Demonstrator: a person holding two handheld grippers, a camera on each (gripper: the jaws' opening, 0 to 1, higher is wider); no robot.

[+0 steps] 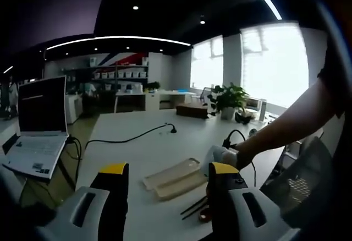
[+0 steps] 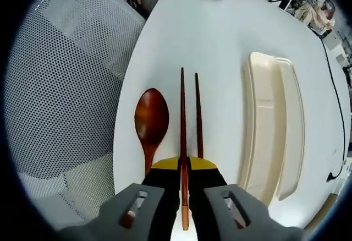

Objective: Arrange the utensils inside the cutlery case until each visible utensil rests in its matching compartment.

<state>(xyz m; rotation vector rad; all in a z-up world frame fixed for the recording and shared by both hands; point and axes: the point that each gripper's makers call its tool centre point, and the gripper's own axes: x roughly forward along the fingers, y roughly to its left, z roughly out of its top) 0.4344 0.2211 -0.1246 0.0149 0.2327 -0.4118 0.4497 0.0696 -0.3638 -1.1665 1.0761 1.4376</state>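
- The white table (image 2: 220, 37) carried it all, smooth and bare
- The cream case (image 2: 272, 125), long plastic troughs, sat empty, right of the chopsticks
- Right gripper (image 2: 183, 166) pinched one slim brown chopstick (image 2: 182, 120); its twin (image 2: 198, 114) and glossy wooden spoon (image 2: 151, 117) lay alongside
- Next, I'd say: lift it to the case
- Left gripper (image 1: 168, 169) hovered, jaws apart, empty

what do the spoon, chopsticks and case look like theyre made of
Spoon: likely lacquered wood, reddish-brown with a glossy sheen on the bowl. Chopsticks: same dark red-brown finish, probably wood too; the right gripper is shut on one. Case: cream, smooth and matte with rounded moulded edges, probably plastic, maybe wheat-fibre composite.
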